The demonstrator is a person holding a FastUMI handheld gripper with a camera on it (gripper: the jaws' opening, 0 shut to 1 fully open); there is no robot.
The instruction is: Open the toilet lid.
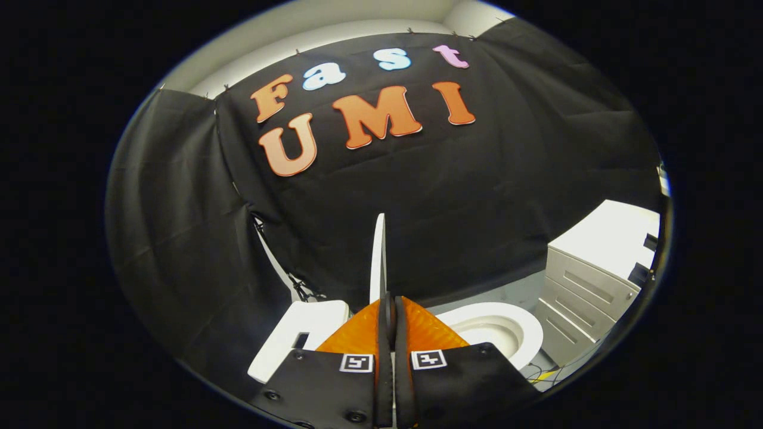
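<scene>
Gripper view: near to far.
Claw (pixel 390 310): fingers pinched on the thin edge of the toilet lid (pixel 377 262).
Lid: raised, standing edge-on just ahead.
Bowl (pixel 506 333): uncovered, beyond to the right.
Progress: lid looks open; release remains.

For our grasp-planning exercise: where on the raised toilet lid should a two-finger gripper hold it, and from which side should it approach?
Grip the lid at its thin free edge. It stands edge-on and upright, so one finger goes on each flat face, as the gripper does here, shut on it. Approach from the bowl side, facing the tank.
</scene>
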